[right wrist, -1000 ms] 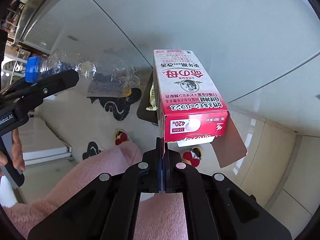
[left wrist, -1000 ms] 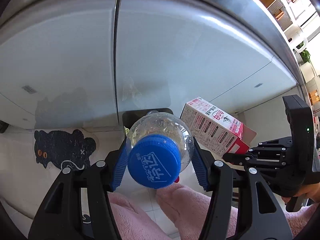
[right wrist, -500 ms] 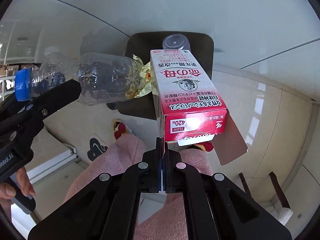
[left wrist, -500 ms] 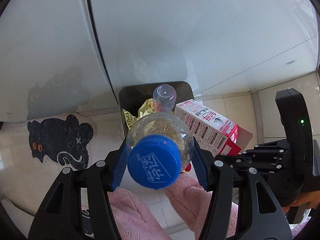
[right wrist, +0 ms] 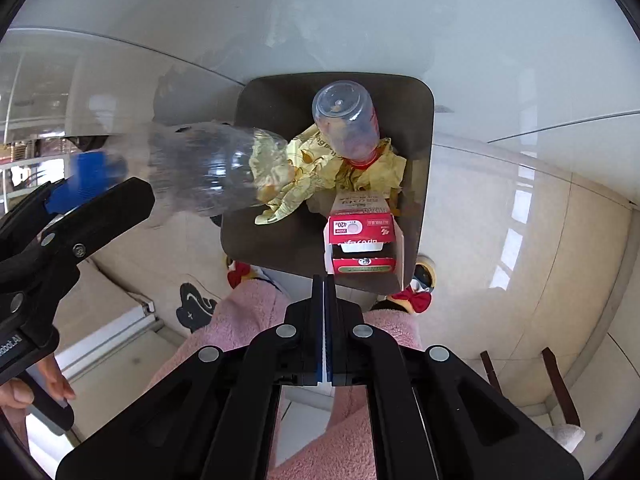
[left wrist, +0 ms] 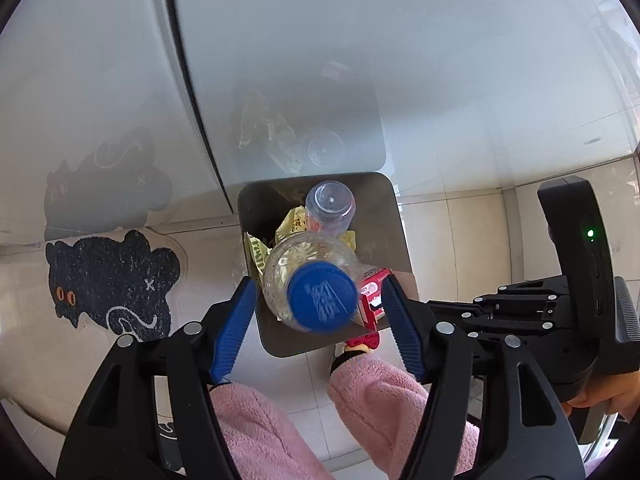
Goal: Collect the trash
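Note:
A dark square bin (left wrist: 400,232) (right wrist: 425,128) stands on the floor below both grippers. My left gripper (left wrist: 319,284) hangs over it, its jaws opening. The clear bottle with a blue cap (left wrist: 322,300) (right wrist: 200,172) is between the blue pads, a gap on each side, blurred. My right gripper (right wrist: 325,280) has its jaws almost together, just starting to part, with nothing between them. The red and white box (right wrist: 360,236) (left wrist: 374,294) is down inside the bin, apart from the pads. Yellow wrappers (right wrist: 304,172) and an upturned small bottle (right wrist: 346,120) (left wrist: 330,208) lie in the bin.
White glossy cabinet doors (left wrist: 280,60) rise right behind the bin. A black cat mat (left wrist: 108,280) lies to its left. The person's pink fleece legs (left wrist: 256,432) and red-bowed slippers (right wrist: 416,300) are at the bin's near side. Chair legs (right wrist: 520,376) stand at right.
Both grippers have come down over the bin. The box has left the right gripper and dropped into the bin. The left jaws have spread off the bottle, which is slipping downward.

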